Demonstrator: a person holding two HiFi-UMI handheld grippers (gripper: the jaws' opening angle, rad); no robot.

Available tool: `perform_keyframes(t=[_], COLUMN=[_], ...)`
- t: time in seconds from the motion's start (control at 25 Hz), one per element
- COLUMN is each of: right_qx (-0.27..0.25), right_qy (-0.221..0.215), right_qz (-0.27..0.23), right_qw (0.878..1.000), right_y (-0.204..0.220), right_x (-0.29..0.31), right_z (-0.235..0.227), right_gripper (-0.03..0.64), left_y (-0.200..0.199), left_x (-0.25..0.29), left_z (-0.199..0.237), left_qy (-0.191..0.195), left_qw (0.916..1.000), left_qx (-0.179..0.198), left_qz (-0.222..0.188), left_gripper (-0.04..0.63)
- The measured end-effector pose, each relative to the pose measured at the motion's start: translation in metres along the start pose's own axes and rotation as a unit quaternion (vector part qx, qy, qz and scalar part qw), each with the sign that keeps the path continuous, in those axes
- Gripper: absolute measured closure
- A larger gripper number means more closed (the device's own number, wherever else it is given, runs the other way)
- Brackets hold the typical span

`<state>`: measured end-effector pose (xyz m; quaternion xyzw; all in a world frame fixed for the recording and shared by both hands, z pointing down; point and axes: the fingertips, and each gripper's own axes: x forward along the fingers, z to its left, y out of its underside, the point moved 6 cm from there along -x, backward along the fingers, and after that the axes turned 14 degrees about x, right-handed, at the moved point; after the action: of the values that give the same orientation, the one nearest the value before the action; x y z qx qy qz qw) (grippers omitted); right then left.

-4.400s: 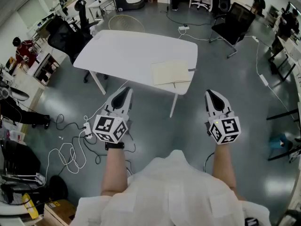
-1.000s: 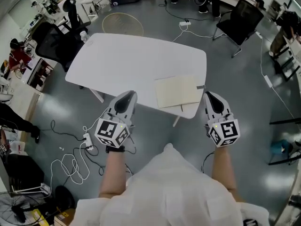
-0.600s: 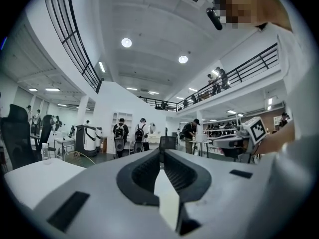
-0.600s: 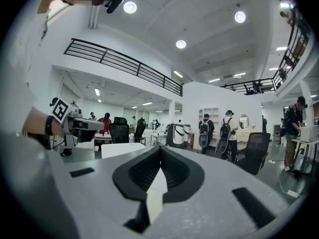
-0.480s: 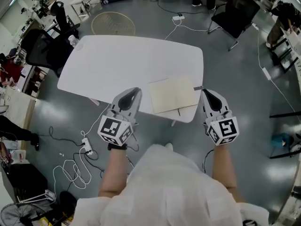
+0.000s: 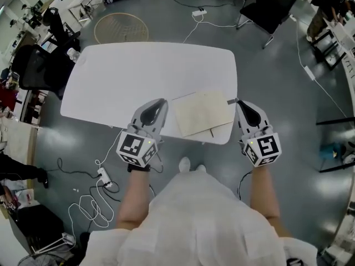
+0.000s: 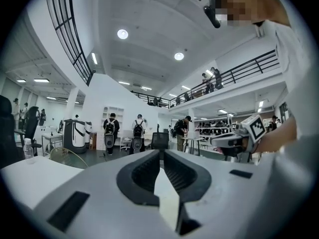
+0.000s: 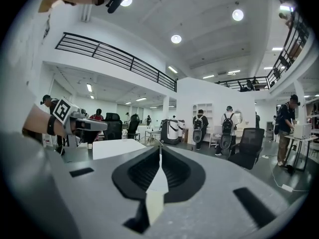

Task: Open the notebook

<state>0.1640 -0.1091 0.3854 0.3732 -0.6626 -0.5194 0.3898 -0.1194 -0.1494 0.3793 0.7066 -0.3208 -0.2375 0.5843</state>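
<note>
Cream notebook (image 6: pixel 202 112): closed, flat, rectangular, with a matt cover; it lay on the near right part of the table, between the two grippers.
White table (image 6: pixel 127 76): smooth top with rounded corners.
Left gripper (image 6: pixel 162 101): ridged grey pads a narrow slit apart, nothing between them; it pointed level over the table's near edge, left of the notebook.
Right gripper (image 6: pixel 239 103): jaws almost together, opening, empty; it sat by the table's right corner, just beside the notebook.

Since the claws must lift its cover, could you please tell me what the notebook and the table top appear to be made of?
The notebook has a cream, matte cover, probably card or a leather-like material: it shows no glare and lies flat. The table top is white and smooth, likely laminate or painted board, judging by its even colour and rounded corners.
</note>
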Motion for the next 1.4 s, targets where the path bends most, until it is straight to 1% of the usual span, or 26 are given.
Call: perform_keyframes(t=[0.24,0.48,0.6,0.72,0.84,0.92,1.04,1.2,1.4], right_qx=[0.005,0.016,0.022,0.021,0.020,0.018,0.021,0.024,0.026], right_qy=[0.011,0.033,0.042,0.040,0.045,0.045,0.042,0.037,0.027], right_qz=[0.016,0.025,0.038,0.059,0.067,0.076,0.098,0.120,0.158], right_qw=[1.000,0.999,0.998,0.997,0.997,0.996,0.994,0.992,0.987], right_y=[0.015,0.037,0.050,0.058,0.059,0.064,0.074,0.086,0.111], right_x=[0.022,0.039,0.051,0.050,0.045,0.051,0.054,0.065,0.079], right_z=[-0.005,-0.018,-0.022,-0.031,-0.050,-0.059,-0.072,-0.083,-0.092], right_gripper=[0.592,0.583,0.575,0.569,0.564,0.554,0.545,0.538,0.529], left_y=[0.020,0.039,0.050,0.054,0.050,0.054,0.060,0.066,0.081], left_x=[0.023,0.050,0.062,0.069,0.084,0.092,0.098,0.109,0.118], left_z=[0.017,0.026,0.032,0.023,0.011,0.012,0.006,0.000,-0.007], left_qy=[0.028,0.054,0.068,0.070,0.076,0.072,0.060,0.055,0.052], left_qw=[0.9996,0.9985,0.9977,0.9974,0.9970,0.9972,0.9977,0.9976,0.9971], left_qx=[0.000,0.001,-0.003,-0.011,-0.010,-0.011,-0.023,-0.025,-0.037], left_qz=[0.005,0.006,0.009,0.012,0.011,0.015,0.024,0.033,0.042], left_gripper=[0.569,0.569,0.569,0.569,0.569,0.569,0.569,0.569,0.569])
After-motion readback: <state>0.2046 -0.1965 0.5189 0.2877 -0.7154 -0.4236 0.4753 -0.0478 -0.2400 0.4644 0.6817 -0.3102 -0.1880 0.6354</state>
